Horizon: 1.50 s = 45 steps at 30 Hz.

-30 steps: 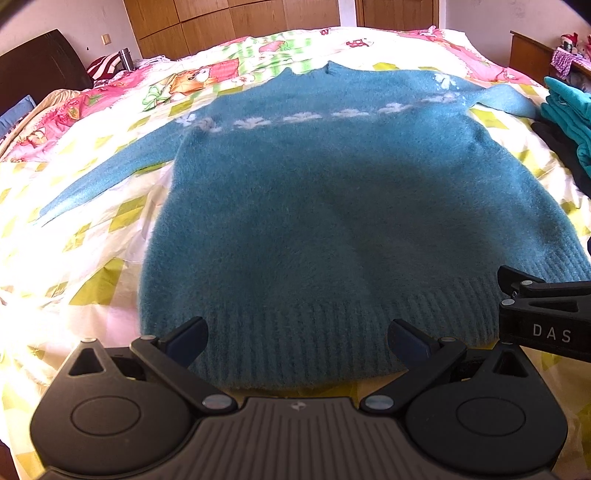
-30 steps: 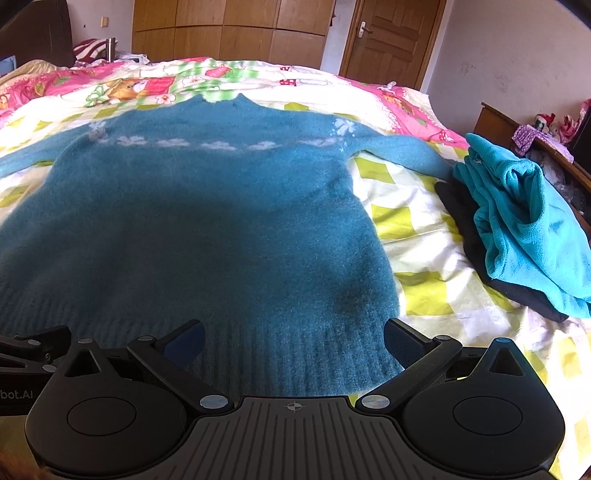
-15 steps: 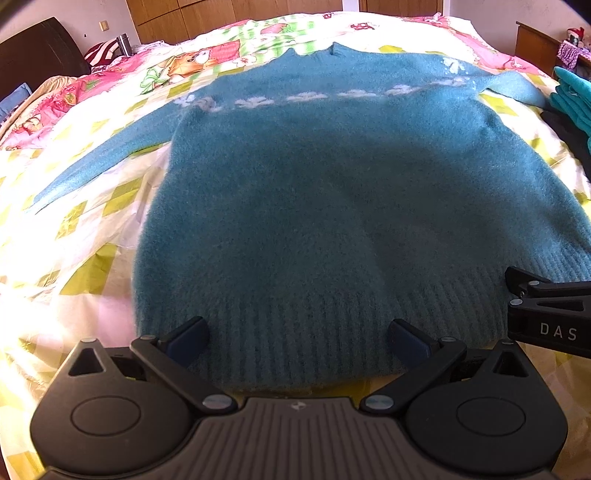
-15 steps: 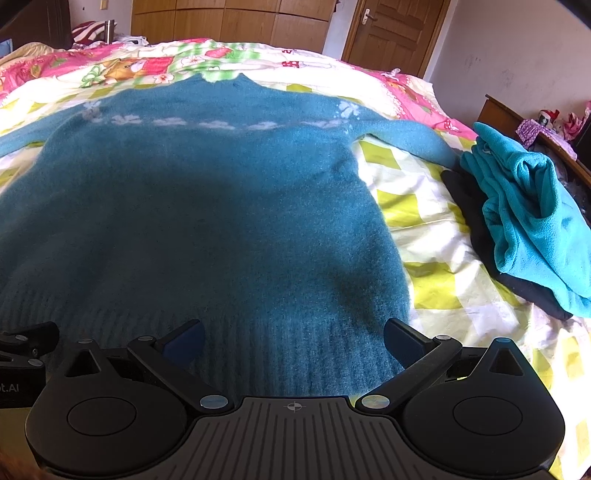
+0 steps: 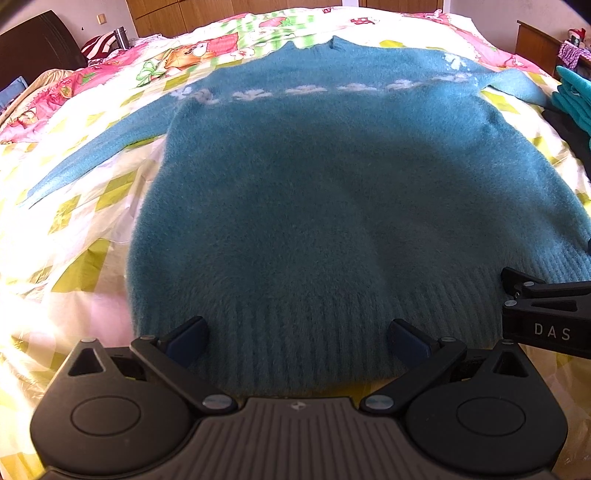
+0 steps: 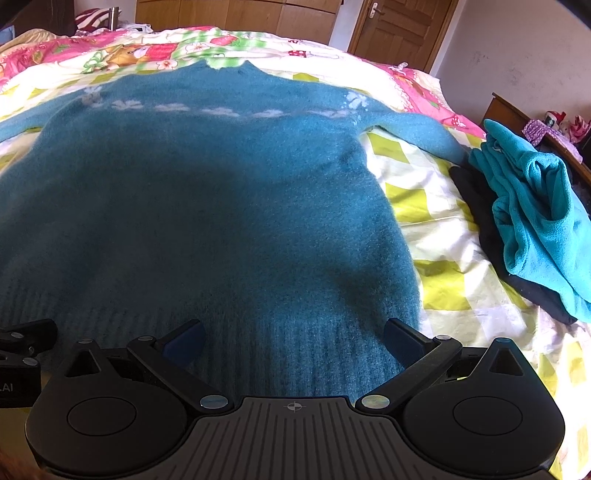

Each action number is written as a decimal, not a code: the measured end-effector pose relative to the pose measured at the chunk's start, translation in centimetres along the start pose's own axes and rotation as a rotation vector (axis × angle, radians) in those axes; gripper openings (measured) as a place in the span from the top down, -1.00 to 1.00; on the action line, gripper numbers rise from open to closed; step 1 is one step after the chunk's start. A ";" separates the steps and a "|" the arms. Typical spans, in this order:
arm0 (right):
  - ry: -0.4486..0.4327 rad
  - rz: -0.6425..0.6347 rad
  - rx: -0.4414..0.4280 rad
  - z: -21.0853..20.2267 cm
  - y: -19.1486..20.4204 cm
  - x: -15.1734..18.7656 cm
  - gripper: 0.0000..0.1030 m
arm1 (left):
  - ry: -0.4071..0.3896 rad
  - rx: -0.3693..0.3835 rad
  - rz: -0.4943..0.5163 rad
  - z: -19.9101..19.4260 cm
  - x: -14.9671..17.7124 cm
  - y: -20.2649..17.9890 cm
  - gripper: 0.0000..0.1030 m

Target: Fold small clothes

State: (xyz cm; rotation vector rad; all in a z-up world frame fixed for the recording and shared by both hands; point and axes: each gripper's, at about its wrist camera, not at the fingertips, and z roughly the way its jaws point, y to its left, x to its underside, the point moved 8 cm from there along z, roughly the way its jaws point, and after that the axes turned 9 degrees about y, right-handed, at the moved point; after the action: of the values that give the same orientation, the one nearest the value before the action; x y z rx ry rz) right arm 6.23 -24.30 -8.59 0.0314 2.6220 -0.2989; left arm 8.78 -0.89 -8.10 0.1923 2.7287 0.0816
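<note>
A fuzzy teal sweater (image 5: pixel 325 206) with a white flower band across the chest lies flat on the bed, sleeves spread, ribbed hem nearest me. It also shows in the right wrist view (image 6: pixel 207 214). My left gripper (image 5: pixel 297 338) is open, its fingers wide apart just above the left part of the hem. My right gripper (image 6: pixel 293 338) is open above the right part of the hem. The right gripper's side shows in the left wrist view (image 5: pixel 543 314). Neither holds anything.
The bed (image 5: pixel 74 229) has a yellow-checked and pink cartoon cover. A pile of turquoise and dark clothes (image 6: pixel 535 221) lies at the right edge beside the right sleeve. A wooden cabinet (image 6: pixel 517 114), wardrobes and a door (image 6: pixel 399 29) stand beyond.
Both grippers have moved forward and lower toward the sweater's hem, so the sweater fills more of each view. Both stay open.
</note>
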 end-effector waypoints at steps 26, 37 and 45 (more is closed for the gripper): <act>-0.039 -0.009 -0.006 -1.4 -0.1 -0.6 -1.00 | -0.008 0.023 -0.012 -1.1 -0.1 0.3 -1.00; -0.145 -0.067 -0.066 -2.9 0.0 -7.0 -1.00 | -0.207 -0.048 0.014 -5.1 -7.4 6.6 -1.00; -0.217 -0.150 -0.117 -1.7 4.1 -14.4 -1.00 | -0.214 -0.149 -0.145 -1.6 -11.2 15.4 -1.00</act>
State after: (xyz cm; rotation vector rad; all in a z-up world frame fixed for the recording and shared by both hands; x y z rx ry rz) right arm 18.36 -19.47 -1.01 -0.2259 2.4249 -0.1873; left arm 20.26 12.68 -0.97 -0.0378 2.5015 0.2100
